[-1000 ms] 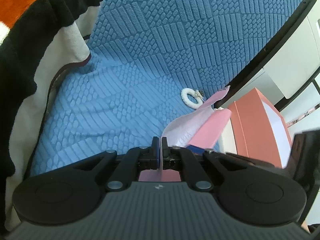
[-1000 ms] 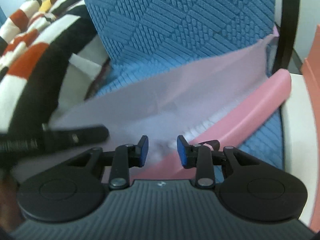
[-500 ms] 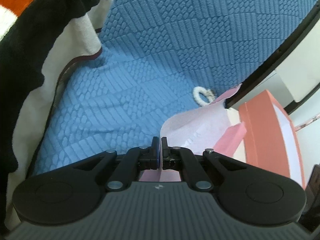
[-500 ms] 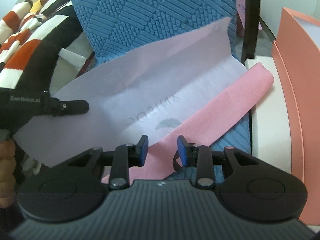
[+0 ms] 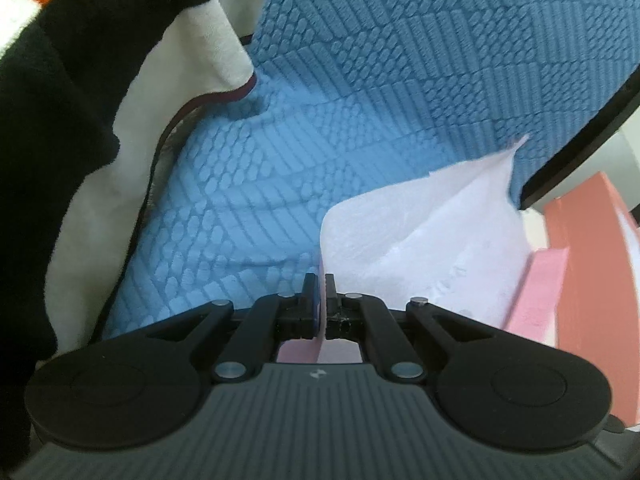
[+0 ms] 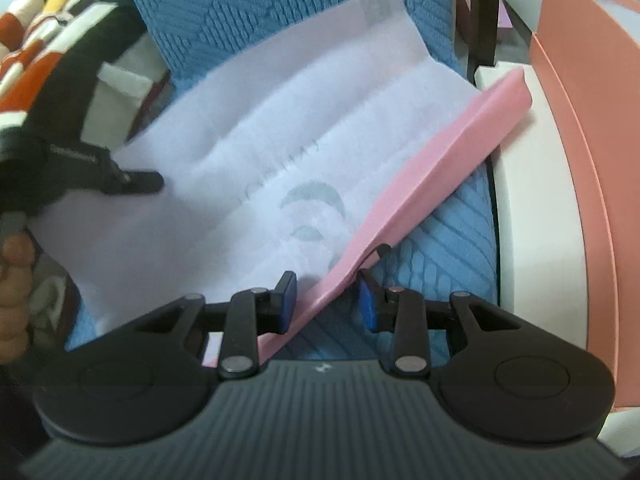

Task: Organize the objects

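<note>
I have the left claw (image 5: 320,300) pinched on the near-left edge of the pale dust bag (image 6: 248,152), holding that side up so the sheet stays spread. The right claw (image 6: 328,300) stands part open with the bag's pink folded edge (image 6: 440,152) running between its pads; I cannot tell whether they press it. The bag hangs just above the blue textured bed cover (image 5: 360,100), towards its right edge. A striped blanket (image 5: 80,80) is heaped at the left edge, and a salmon box (image 6: 580,120) stands beyond the black bed frame (image 6: 486,8).
</note>
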`<state>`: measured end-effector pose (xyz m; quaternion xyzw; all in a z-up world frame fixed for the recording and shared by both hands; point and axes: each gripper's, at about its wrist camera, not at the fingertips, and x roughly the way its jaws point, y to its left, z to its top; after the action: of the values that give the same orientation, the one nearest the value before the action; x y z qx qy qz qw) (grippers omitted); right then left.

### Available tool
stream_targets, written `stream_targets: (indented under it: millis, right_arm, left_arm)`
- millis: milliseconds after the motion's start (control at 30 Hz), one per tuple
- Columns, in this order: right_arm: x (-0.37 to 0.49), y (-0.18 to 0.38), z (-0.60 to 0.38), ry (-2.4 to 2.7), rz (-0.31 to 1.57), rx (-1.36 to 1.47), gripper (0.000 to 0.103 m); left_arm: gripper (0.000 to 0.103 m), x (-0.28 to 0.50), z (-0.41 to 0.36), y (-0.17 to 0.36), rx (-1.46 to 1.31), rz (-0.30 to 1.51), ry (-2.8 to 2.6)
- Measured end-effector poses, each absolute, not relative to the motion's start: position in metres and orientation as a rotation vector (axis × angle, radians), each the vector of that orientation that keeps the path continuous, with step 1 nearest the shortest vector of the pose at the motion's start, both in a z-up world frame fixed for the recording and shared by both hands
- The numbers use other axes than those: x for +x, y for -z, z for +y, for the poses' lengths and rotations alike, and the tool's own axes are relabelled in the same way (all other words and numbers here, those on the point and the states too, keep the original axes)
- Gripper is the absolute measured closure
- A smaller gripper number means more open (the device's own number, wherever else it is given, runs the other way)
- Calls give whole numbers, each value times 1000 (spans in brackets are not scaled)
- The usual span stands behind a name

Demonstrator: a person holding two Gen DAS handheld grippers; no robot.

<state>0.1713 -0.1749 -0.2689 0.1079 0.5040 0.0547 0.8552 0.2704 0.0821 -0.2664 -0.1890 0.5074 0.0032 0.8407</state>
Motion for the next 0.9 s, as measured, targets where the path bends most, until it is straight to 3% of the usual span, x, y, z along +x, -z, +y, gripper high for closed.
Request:
stream_targets:
  millis: [467,567,633,900]
  right_arm:
    - [169,273,-184,-142,1049,243,67]
    - [168,275,-185,-147,1039,265,67]
    - [168,275,-186,-152,1036,272,67]
    - [169,276,-195,-160,1040,328,68]
  left_arm:
    - [100,269,95,263,-450,1036,-48]
    - [94,258,94,249,-434,1000,-14]
    - [85,252,92,242,-444,995,13]
    - [70,210,87,204,-439,921,50]
